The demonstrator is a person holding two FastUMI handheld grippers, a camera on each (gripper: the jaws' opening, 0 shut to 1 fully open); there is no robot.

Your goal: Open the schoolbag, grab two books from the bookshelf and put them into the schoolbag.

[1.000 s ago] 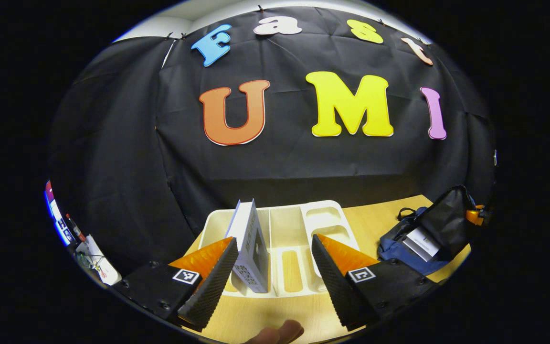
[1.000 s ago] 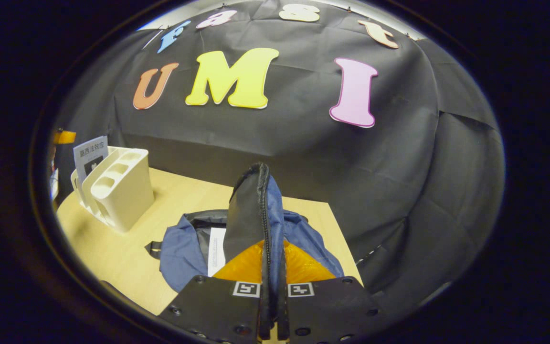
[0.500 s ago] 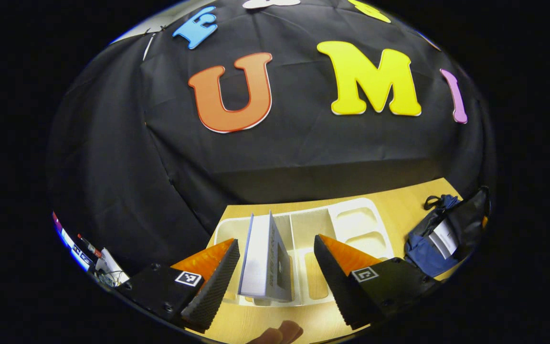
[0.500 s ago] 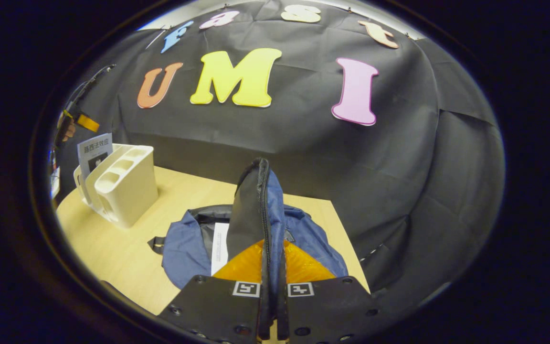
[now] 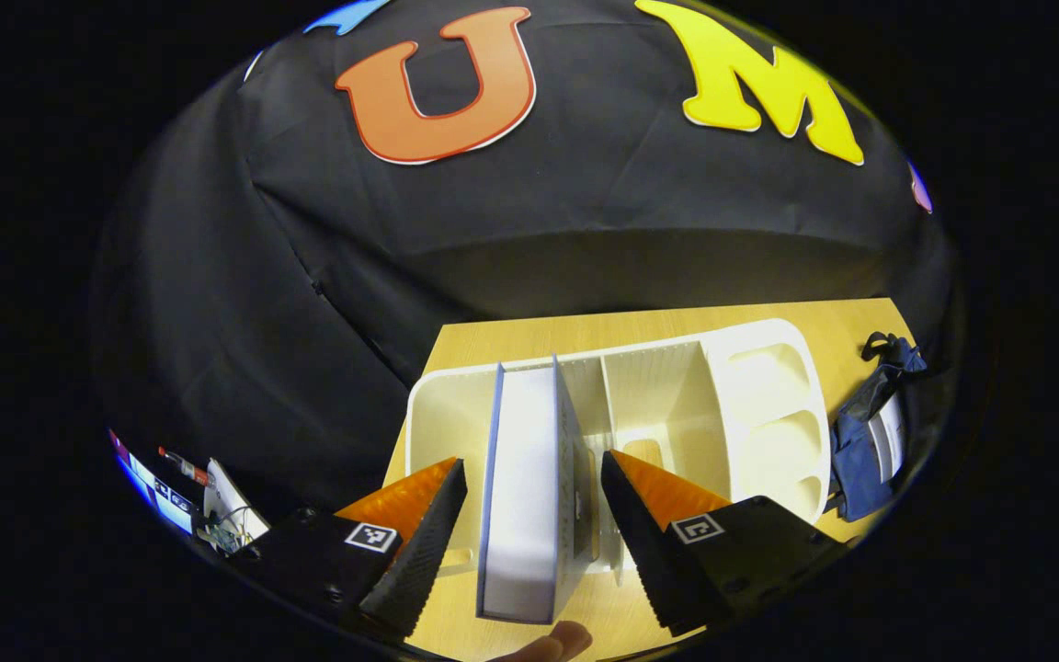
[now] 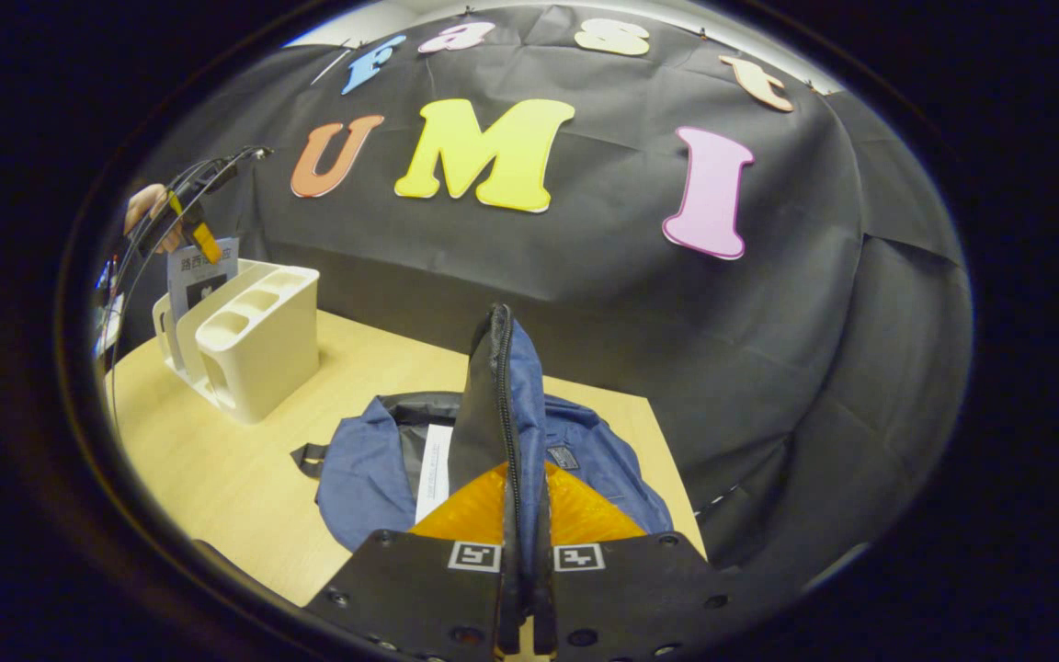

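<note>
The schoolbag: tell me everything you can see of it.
The schoolbag is blue cloth with a dark lining and lies on the wooden table, to the right of the cream bookshelf. It is unzipped: the right gripper is shut on its flap, holding that flap upright with the zipper track along its edge. A white book lies in the opening. A dark strap sticks out at the left. In the left gripper view the bag sits beyond the shelf.
</note>
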